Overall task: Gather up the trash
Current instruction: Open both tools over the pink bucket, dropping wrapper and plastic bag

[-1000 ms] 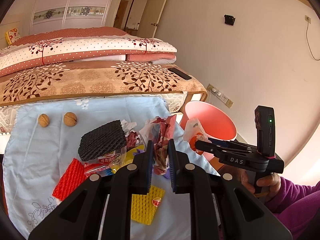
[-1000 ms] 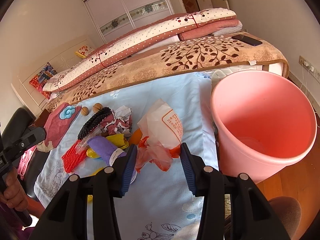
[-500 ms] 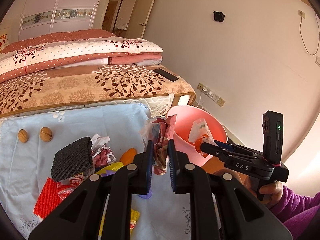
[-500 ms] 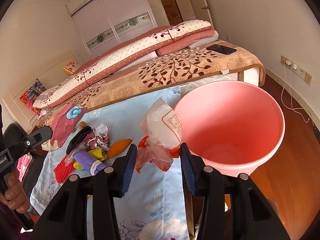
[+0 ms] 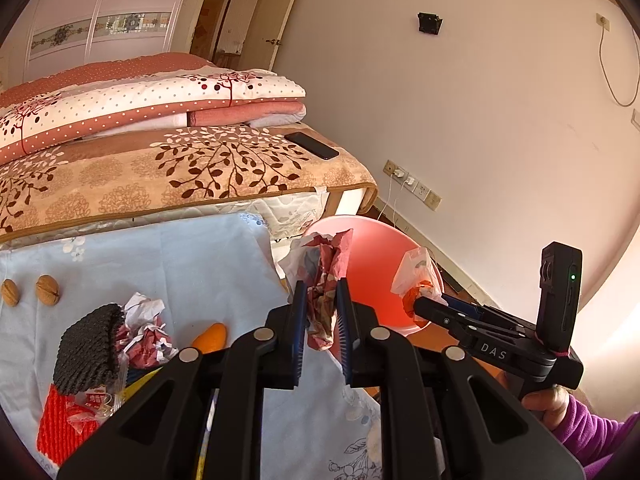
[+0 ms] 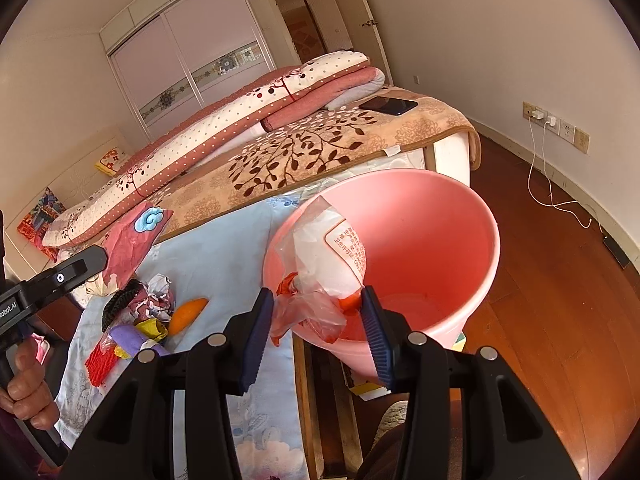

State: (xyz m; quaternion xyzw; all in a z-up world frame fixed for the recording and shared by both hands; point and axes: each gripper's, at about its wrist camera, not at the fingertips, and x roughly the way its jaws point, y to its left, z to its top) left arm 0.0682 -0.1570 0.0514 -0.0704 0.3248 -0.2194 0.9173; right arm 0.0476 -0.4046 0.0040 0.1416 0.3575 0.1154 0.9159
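Here: "DAS" on right tongs (image 5: 412,306); plastic bag (image 6: 320,264) label illegible.

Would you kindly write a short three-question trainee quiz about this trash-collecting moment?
1. True or false: the left gripper is shut on a crumpled red wrapper.
2. What does the right gripper carry? A) a walnut B) a clear plastic bag C) a phone
3. Fill in: both pieces of trash are held in front of the pink ____.

Key: 1 true; 2 B; 3 bucket.
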